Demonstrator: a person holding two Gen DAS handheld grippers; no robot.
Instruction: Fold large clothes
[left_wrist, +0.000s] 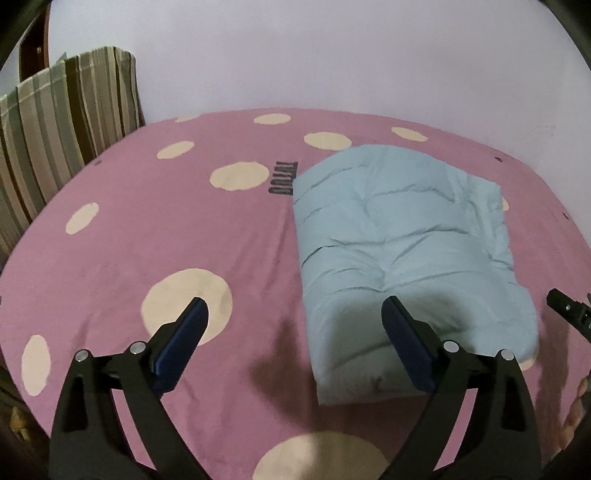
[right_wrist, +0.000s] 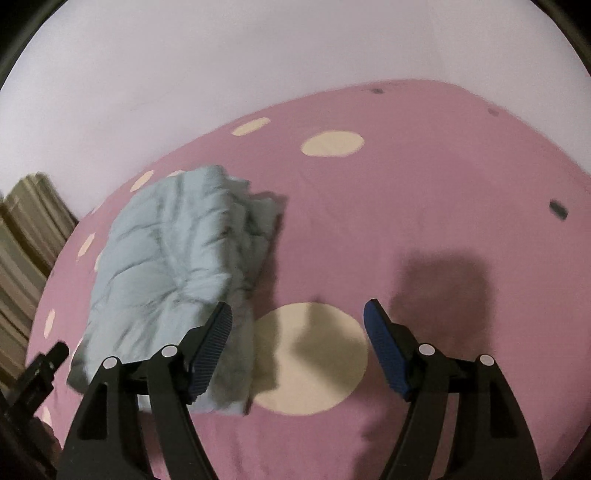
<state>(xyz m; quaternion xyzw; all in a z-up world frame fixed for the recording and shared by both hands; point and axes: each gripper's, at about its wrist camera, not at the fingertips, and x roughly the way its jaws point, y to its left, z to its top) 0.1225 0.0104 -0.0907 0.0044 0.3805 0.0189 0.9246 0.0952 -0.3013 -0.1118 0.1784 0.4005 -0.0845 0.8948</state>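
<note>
A light blue puffy garment lies folded into a thick rectangle on the pink bedspread with cream dots. My left gripper hovers open above the garment's near left corner, its jaws wide apart and empty; the right finger overlaps the garment in the picture. In the right wrist view the same garment lies to the left. My right gripper hangs open over a cream dot beside the garment's near right edge, with nothing between its blue pads.
A striped cushion or bedding stands at the bed's far left against the pale wall. The other gripper's tip shows at the right edge. Bare bedspread stretches right of the garment.
</note>
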